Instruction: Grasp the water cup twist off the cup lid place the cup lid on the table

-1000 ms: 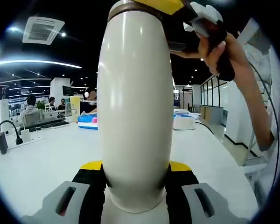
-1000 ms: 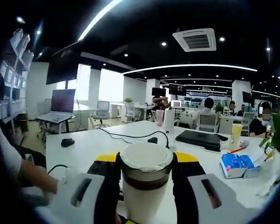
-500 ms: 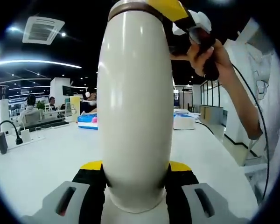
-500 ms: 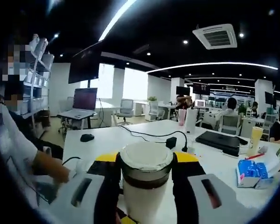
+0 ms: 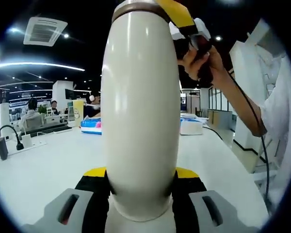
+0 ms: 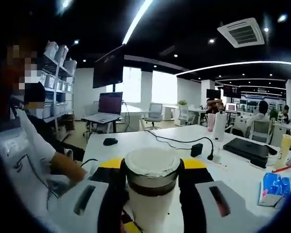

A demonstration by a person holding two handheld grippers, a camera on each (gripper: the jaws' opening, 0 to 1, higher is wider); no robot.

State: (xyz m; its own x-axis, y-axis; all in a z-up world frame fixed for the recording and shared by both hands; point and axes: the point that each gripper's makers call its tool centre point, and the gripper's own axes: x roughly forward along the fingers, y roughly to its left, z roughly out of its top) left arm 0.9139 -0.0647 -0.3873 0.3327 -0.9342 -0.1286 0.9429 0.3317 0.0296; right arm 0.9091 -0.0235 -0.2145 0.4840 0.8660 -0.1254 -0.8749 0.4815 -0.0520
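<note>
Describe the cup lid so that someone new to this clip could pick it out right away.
Start at the tall cream cup standing on the white table, held low down by the left gripper. The lid caps its top, clamped between the yellow-and-black jaws of the right gripper. It is a round pale disc with a dark brown band, unlike the plain cream body below.

Your left gripper (image 5: 140, 194) has grey jaws lined with black pads, capped in yellow. Your right gripper (image 6: 152, 187) matches it: grey shells with dark slots, black pads, yellow tips. Beside the right gripper, your white short sleeve (image 6: 31, 145) shows, a black cable (image 5: 254, 121) trailing along your arm.
</note>
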